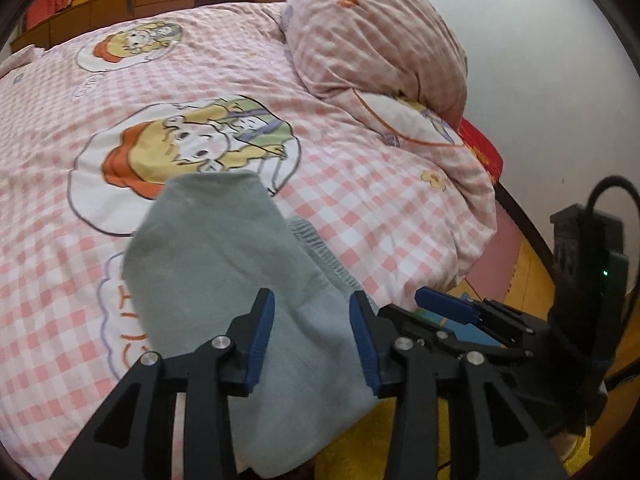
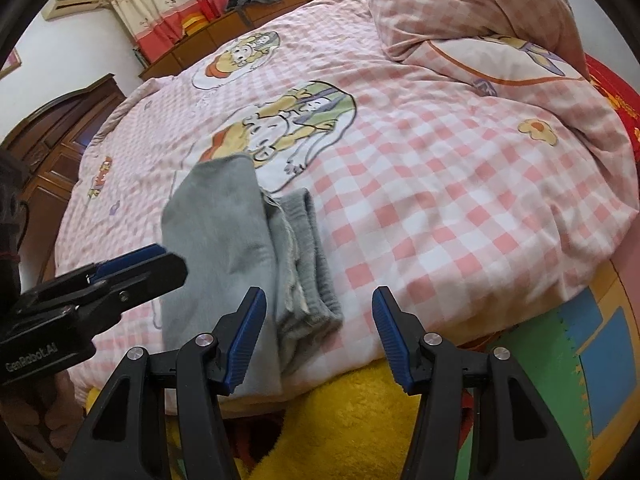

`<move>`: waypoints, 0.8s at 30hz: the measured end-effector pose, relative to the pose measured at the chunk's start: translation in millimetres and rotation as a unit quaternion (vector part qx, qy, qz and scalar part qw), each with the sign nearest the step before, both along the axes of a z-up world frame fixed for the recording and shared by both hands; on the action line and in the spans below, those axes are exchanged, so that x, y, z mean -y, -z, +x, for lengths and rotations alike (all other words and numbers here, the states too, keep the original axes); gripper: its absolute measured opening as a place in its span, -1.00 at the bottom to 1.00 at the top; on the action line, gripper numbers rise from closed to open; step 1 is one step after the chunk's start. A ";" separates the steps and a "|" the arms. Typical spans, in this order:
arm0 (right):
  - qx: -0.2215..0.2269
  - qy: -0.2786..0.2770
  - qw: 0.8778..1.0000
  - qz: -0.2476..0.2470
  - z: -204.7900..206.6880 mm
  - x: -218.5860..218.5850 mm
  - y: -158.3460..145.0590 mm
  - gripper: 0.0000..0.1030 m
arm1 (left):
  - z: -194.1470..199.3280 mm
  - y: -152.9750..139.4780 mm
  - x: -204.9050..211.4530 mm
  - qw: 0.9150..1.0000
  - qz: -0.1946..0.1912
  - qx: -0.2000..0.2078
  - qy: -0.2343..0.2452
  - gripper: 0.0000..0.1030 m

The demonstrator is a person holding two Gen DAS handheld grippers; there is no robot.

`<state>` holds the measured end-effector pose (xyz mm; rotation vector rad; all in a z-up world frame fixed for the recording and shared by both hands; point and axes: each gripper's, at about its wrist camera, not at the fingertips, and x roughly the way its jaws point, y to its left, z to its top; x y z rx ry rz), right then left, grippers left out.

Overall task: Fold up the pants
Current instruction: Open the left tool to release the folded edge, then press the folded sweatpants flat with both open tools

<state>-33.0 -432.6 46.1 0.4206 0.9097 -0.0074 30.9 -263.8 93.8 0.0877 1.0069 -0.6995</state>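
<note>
So the grey pants [image 1: 224, 264] were lying folded into a long narrow bundle on the pink checked duvet [image 1: 360, 184], close to the near edge of the bed, with the ribbed waistband [image 2: 316, 256] sticking out along the bundle's right side. My left gripper [image 1: 312, 336] was hovering right over the near end of the pants, fingers spread wide and gripping nothing. The right gripper [image 2: 320, 336] was just beside it, also released, blue pads [image 2: 248, 336] apart with the waistband end sitting between them in its view, though I couldn't tell if anything was touching the fabric. A bunched-up pillow [image 1: 376, 36] sat further back on the bed. A yellow fluffy rug [image 2: 352, 420] and coloured foam mats [image 2: 600, 360] were on the floor below.
</note>
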 end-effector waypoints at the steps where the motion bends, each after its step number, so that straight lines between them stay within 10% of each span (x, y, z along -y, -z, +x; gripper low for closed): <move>1: 0.004 -0.004 1.000 0.006 2.2 -0.7 -1.6 0.10 | 0.2 -1.2 -5.3 1.000 0.003 0.003 -0.008 -0.08; 24: 0.019 -0.104 0.993 0.048 54.3 -23.8 6.2 0.09 | 16.4 32.9 -68.9 0.992 0.032 -0.041 -0.114 0.12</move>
